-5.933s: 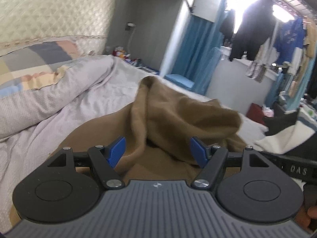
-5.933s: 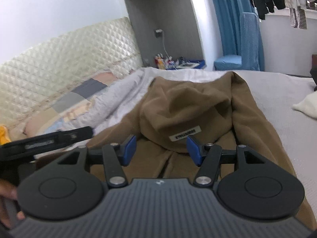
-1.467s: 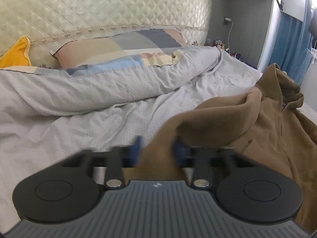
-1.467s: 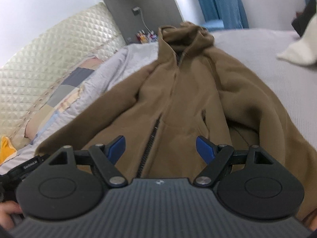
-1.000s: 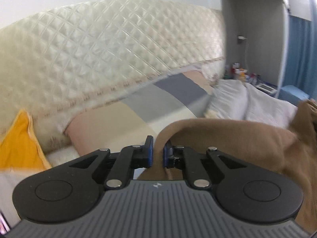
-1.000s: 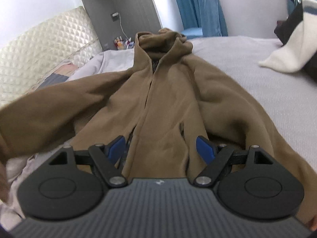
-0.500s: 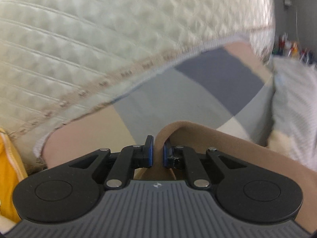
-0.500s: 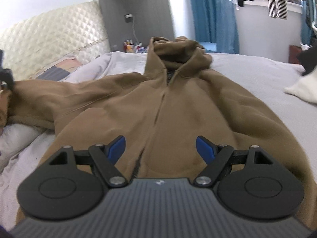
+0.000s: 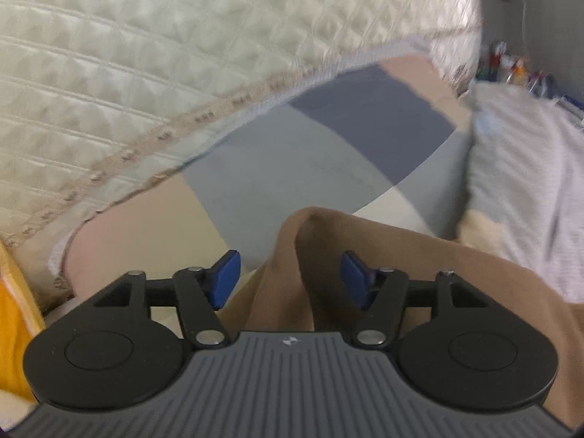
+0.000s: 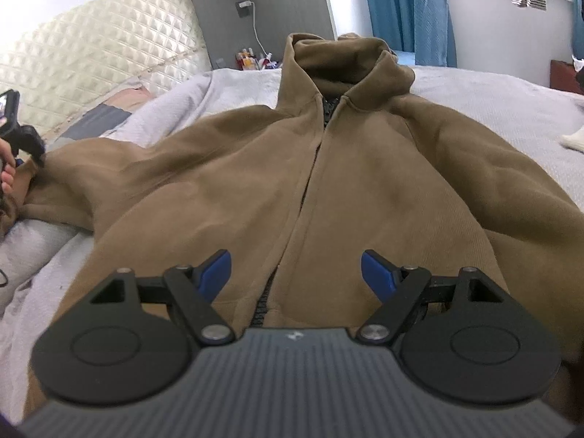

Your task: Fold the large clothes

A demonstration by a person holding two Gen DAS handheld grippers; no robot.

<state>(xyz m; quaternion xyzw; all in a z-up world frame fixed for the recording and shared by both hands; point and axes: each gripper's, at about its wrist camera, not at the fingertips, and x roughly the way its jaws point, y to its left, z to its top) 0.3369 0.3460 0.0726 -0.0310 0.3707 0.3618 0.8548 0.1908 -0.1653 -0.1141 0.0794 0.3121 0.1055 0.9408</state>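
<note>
Brown zip hoodie point(image 10: 365, 182) is lying front-up and spread out on the bed point(image 10: 511, 109), hood point(image 10: 343, 62) pointing toward the far side, zipper point(image 10: 292, 226) running down the middle toward the right wrist camera. Its sleeve point(image 10: 109, 171) on the person's left is stretching out sideways over the grey duvet point(image 10: 175, 109) toward the headboard point(image 10: 91, 58).

Right gripper point(image 10: 296, 272) is hovering over the lower front of the hoodie with its blue fingertips point(image 10: 215, 270) spread wide, gripping nothing; the zipper bottom is sitting between them, underneath.

Left gripper point(image 9: 288, 275) is also standing spread, blue fingertips point(image 9: 226, 273) apart. The sleeve end point(image 9: 310, 255) is lying in the gap between them as a raised fold, not pinched; cannot tell whether the cloth is touching either pad. In the right wrist view the left gripper point(image 10: 22, 138) is showing only as a dark part at the far left edge beside the person's hand point(image 10: 7, 179), right at the sleeve's end.

Behind the sleeve in the left wrist view: a patchwork pillow point(image 9: 328, 146) in grey, navy, pink and cream, leaning against the quilted cream headboard point(image 9: 182, 36). A yellow cushion point(image 9: 14, 310) is peeking in at the left edge. Duvet point(image 9: 529, 182) is bunching at the right. View is slightly blurred.

Far back in the right wrist view: blue curtains point(image 10: 401, 7), small bottles point(image 10: 252, 60) on a bedside ledge, a charger cable point(image 10: 255, 33) hanging down the grey wall.
</note>
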